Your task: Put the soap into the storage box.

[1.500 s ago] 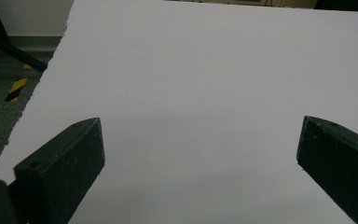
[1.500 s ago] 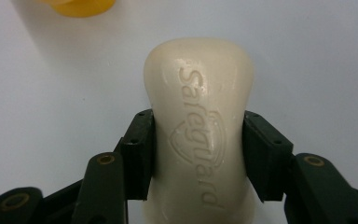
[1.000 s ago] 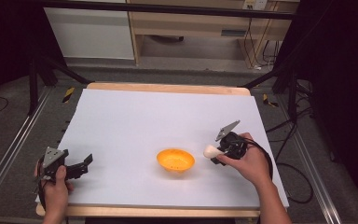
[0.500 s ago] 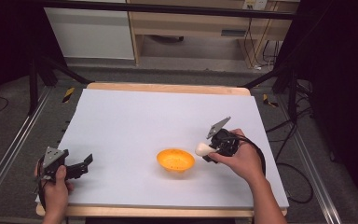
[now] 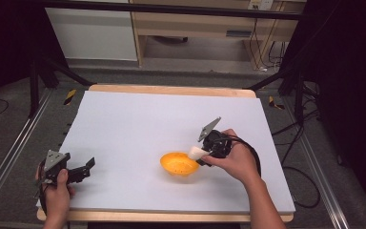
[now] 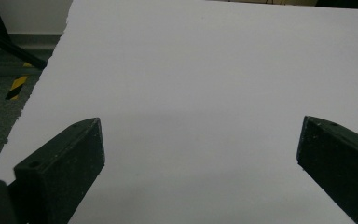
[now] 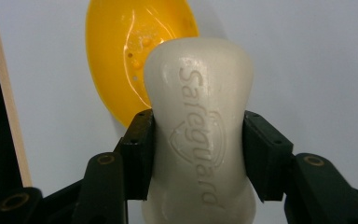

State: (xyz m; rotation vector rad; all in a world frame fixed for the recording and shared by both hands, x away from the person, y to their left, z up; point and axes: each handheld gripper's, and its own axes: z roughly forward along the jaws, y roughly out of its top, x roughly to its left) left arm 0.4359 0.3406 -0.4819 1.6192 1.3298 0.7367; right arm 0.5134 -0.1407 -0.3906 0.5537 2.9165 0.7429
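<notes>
An orange bowl (image 5: 179, 164) sits on the white table sheet (image 5: 162, 124), right of the middle. My right gripper (image 5: 199, 153) is shut on a white bar of soap (image 5: 195, 153) and holds it just above the bowl's right rim. In the right gripper view the soap (image 7: 199, 126) is pinched at its narrow waist between both jaws, with the orange bowl (image 7: 126, 51) behind it. My left gripper (image 5: 86, 167) rests near the table's front left corner, open, with nothing between its jaws. The left gripper view has bare sheet (image 6: 191, 84) between the wide-apart jaws.
A wooden table edge (image 5: 171, 89) runs along the far side. Metal rails (image 5: 9, 157) flank the table on the floor. A wooden shelf unit (image 5: 205, 28) stands beyond the table. Cables (image 5: 310, 157) lie on the floor at the right.
My right gripper has carried the soap leftward, from beside the bowl to over its right rim. The left gripper has stayed put.
</notes>
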